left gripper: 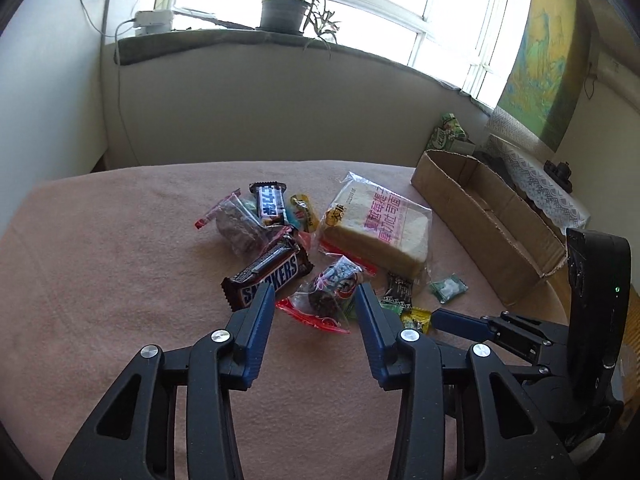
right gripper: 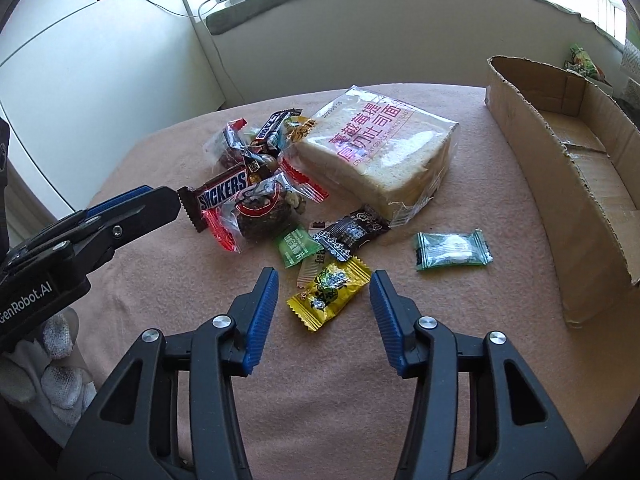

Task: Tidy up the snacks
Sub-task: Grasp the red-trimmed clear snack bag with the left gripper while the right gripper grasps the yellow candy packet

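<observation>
A pile of snacks lies on a pink cloth. In the left wrist view my left gripper (left gripper: 316, 294) is open over a clear red-edged cake packet (left gripper: 328, 294), with a Snickers bar (left gripper: 268, 274) by its left finger and a bag of sliced bread (left gripper: 376, 226) behind. In the right wrist view my right gripper (right gripper: 324, 282) is open just before a yellow candy (right gripper: 328, 292). A green candy (right gripper: 294, 246), a black sachet (right gripper: 350, 232) and a teal mint packet (right gripper: 452, 250) lie beyond it. Both grippers hold nothing.
An open, empty cardboard box (right gripper: 568, 160) lies on the right of the table; it also shows in the left wrist view (left gripper: 480, 216). The left gripper enters the right wrist view at the left (right gripper: 132, 208). A windowsill with a potted plant (left gripper: 288, 12) is behind.
</observation>
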`<control>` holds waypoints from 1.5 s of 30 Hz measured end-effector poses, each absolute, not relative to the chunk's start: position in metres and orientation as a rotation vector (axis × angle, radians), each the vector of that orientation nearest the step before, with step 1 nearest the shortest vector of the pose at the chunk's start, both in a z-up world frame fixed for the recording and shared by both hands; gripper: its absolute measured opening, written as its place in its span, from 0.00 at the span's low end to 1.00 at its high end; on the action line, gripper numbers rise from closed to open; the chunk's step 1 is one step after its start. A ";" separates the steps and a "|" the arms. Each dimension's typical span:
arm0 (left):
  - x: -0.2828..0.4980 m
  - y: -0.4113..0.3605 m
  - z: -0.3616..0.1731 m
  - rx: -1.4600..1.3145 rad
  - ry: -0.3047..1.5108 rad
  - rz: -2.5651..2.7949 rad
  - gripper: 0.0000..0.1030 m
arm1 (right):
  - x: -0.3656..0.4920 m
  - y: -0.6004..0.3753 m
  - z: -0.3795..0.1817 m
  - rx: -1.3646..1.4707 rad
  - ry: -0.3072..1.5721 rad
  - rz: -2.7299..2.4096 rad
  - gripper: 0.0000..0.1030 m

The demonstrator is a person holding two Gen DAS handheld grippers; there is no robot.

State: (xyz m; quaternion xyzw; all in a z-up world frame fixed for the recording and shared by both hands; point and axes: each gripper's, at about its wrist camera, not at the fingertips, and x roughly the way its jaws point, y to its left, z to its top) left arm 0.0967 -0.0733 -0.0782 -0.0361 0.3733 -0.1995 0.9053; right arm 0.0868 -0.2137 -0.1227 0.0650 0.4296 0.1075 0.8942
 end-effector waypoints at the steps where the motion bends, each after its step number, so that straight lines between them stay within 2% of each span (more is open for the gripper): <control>1: 0.101 -0.076 -0.080 -0.067 0.778 -0.417 0.39 | 0.088 -0.212 -0.125 0.133 0.897 0.223 0.49; 7: 0.116 -0.089 -0.090 -0.031 0.813 -0.461 0.38 | 0.095 -0.206 -0.130 0.103 0.904 0.211 0.48; 14: 0.124 -0.097 -0.099 0.009 0.845 -0.491 0.38 | 0.095 -0.203 -0.131 0.028 0.911 0.185 0.32; 21: 0.130 -0.101 -0.106 0.028 0.860 -0.497 0.37 | 0.093 -0.209 -0.130 0.027 0.917 0.184 0.20; 25: 0.128 -0.101 -0.109 0.044 0.863 -0.502 0.34 | 0.090 -0.215 -0.130 0.049 0.920 0.195 0.19; 34: 0.132 -0.107 -0.115 0.066 0.883 -0.518 0.32 | 0.088 -0.219 -0.130 0.074 0.917 0.201 0.18; 45: 0.121 -0.098 -0.100 0.014 0.846 -0.503 0.32 | 0.078 -0.225 -0.121 0.097 0.894 0.201 0.11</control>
